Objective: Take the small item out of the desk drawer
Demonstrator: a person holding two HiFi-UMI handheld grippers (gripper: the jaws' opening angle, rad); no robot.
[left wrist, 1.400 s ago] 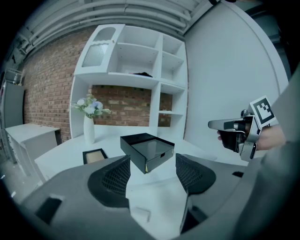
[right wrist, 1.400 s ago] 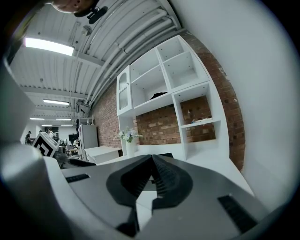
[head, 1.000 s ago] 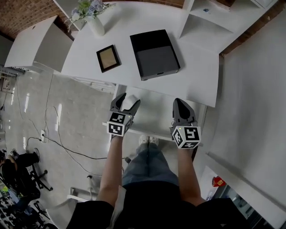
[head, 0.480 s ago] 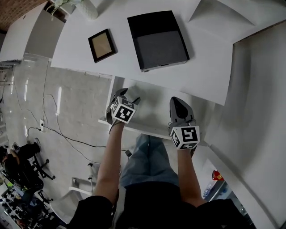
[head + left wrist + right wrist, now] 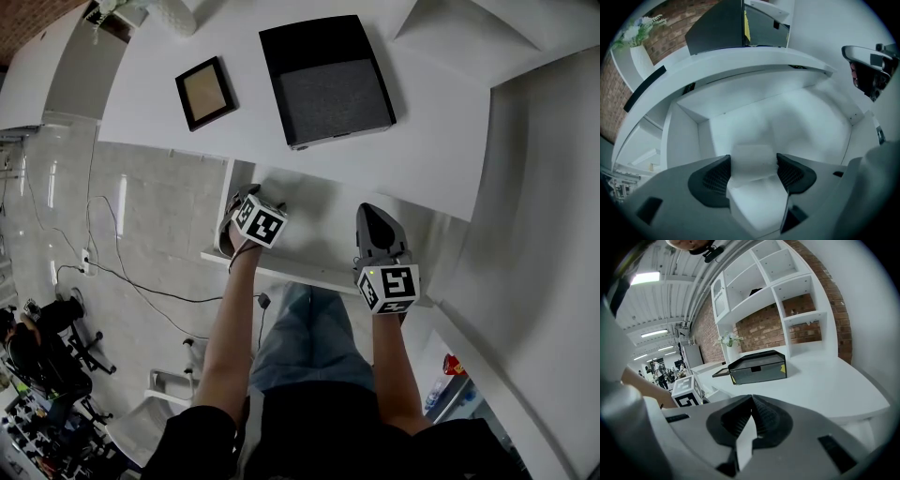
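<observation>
The white desk (image 5: 422, 150) has its drawer (image 5: 319, 225) pulled out below the front edge. My left gripper (image 5: 242, 204) points down into the drawer's left part, and its marker cube hides the jaws in the head view. In the left gripper view a small white block (image 5: 752, 157) sits between the pads of the left gripper (image 5: 753, 171). The jaws are opening, the block's sides lie right at the pads, and I see no squeeze. My right gripper (image 5: 375, 217) hovers over the drawer's right part. Seen in its own view, the right gripper (image 5: 751, 420) is shut and empty.
A black box (image 5: 328, 80) and a dark picture frame (image 5: 204, 92) lie on the desk top. A white vase (image 5: 173, 11) stands at the far left corner. White shelves (image 5: 787, 291) rise behind the desk against a brick wall. Cables run across the floor (image 5: 122, 281) on the left.
My left gripper has tipped down into the drawer with the white block, and its cube now hides the block from above. The right gripper has hardly moved.
</observation>
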